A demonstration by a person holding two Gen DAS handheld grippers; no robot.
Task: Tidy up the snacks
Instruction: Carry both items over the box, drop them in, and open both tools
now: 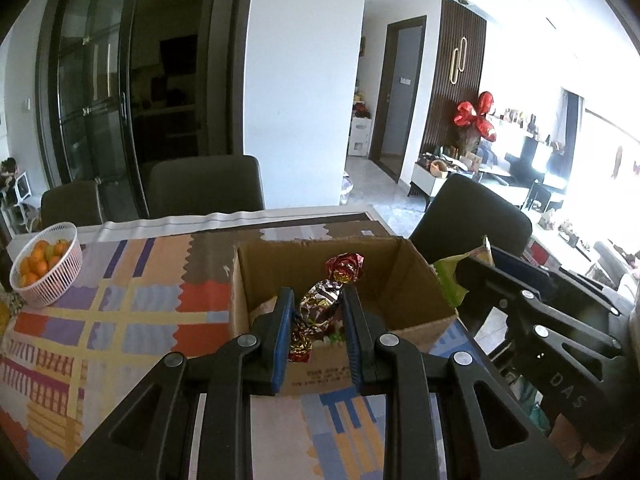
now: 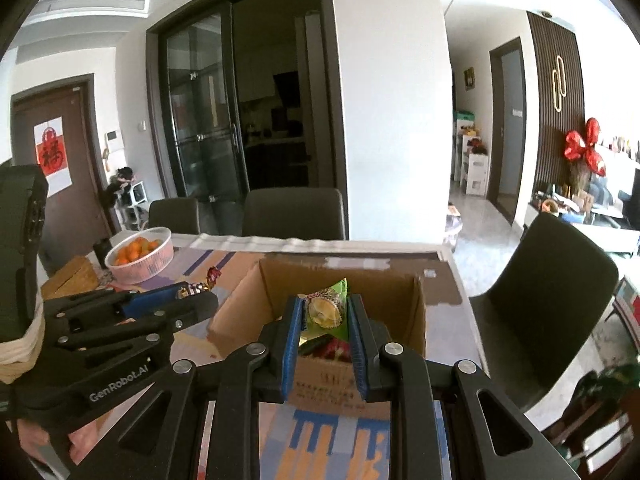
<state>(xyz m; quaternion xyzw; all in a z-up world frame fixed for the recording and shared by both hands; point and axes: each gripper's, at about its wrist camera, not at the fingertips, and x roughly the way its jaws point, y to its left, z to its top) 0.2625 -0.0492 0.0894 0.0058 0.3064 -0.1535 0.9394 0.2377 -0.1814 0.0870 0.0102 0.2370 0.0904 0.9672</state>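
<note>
Step in hand, as I read it: both snacks are out of the cardboard box (image 1: 404,280) and up in the air, mid-carry. Sorting spot isn't in either view, so the destination is a guess.

Scene: table under a patterned tablecloth (image 1: 120,320), box open at the near right part of it. Pink basket of oranges (image 1: 44,268) sits well apart at the far left. More wrappers lie in the box bottom, hard to make out.

Left gripper (image 1: 316,320): clamped on a foil-wrapped candy (image 1: 320,300), twisted red-gold ends sticking out above and below the pads. It hangs over the box's near wall, tilted moderately downward. The right wrist view shows the same unit from the side, candy end poking out front.

Right gripper (image 2: 324,320): clenched on a green durian snack packet (image 2: 326,308), packet upright between the blue pads, over the box's near edge. Also angled a bit below level.

Next move needs: clear the box rim, keep both clamps tight, carry each snack to its own spot on the cloth. Foil is slick, so slip risk on the left. Grippers sit side by side, so mind a clash.
</note>
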